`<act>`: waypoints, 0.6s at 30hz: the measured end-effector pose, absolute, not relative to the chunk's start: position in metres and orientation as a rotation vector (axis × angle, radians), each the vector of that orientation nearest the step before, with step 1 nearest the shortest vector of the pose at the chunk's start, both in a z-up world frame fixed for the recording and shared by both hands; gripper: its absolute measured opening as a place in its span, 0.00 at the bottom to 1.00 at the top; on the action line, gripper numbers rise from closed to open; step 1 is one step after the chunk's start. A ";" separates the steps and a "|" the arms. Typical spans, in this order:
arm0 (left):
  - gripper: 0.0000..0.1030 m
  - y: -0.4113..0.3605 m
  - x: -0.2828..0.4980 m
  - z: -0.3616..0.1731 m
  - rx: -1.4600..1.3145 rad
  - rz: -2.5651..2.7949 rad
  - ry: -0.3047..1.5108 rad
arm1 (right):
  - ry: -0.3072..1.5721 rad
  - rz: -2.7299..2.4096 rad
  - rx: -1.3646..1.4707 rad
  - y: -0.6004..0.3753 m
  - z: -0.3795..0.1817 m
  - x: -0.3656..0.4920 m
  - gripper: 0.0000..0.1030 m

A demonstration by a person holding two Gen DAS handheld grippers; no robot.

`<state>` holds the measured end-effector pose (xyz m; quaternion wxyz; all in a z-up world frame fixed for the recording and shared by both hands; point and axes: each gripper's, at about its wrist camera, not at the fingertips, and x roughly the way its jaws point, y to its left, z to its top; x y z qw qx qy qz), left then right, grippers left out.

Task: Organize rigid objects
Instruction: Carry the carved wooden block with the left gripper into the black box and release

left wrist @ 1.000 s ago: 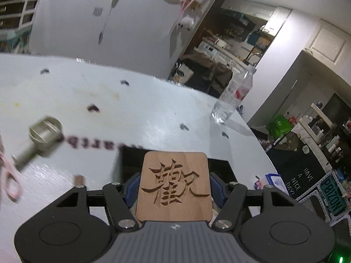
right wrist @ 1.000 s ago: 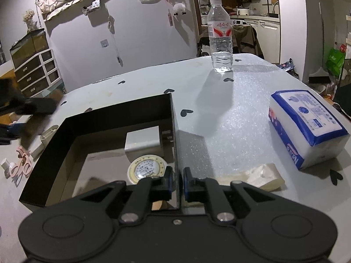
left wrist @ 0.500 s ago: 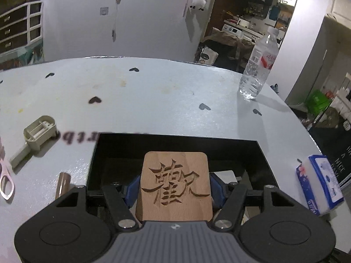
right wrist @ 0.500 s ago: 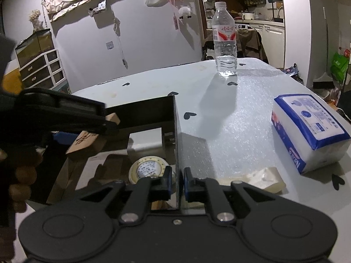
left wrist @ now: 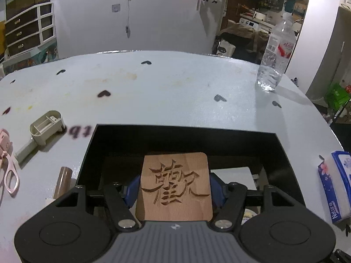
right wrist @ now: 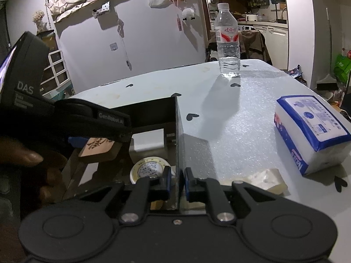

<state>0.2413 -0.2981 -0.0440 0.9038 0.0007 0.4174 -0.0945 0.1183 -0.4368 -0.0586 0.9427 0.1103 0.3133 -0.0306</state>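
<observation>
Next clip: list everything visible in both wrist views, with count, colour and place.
wooden tile: 1, tan with carved character, held above the box
box: 1, black, open, on the table
tape roll: 1, white-yellow, inside the box
white block: 1, inside the box
water bottle: 1, clear, red label, far side of the table
tissue pack: 1, blue-white, right of the box
beige plastic part: 1, left of the box
scissors: 1, pink, table's left edge
table: 1, pale, heart-dotted
left claw: shut on the tile
right claw: clamped on the box wall
</observation>
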 end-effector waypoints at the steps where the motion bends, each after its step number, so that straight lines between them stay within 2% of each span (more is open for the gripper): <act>1: 0.63 -0.297 0.243 -0.046 -0.005 -0.194 0.878 | 0.639 -0.062 0.224 -0.436 -0.059 0.118 0.13; 5: 0.64 -0.291 0.252 -0.052 -0.070 -0.203 0.957 | 0.638 -0.059 0.226 -0.437 -0.059 0.118 0.13; 10: 0.67 -0.286 0.253 -0.053 -0.124 -0.233 0.976 | 0.640 -0.059 0.227 -0.436 -0.059 0.119 0.13; 18: 0.67 -0.284 0.253 -0.052 -0.143 -0.260 0.984 | 0.641 -0.060 0.227 -0.436 -0.059 0.119 0.13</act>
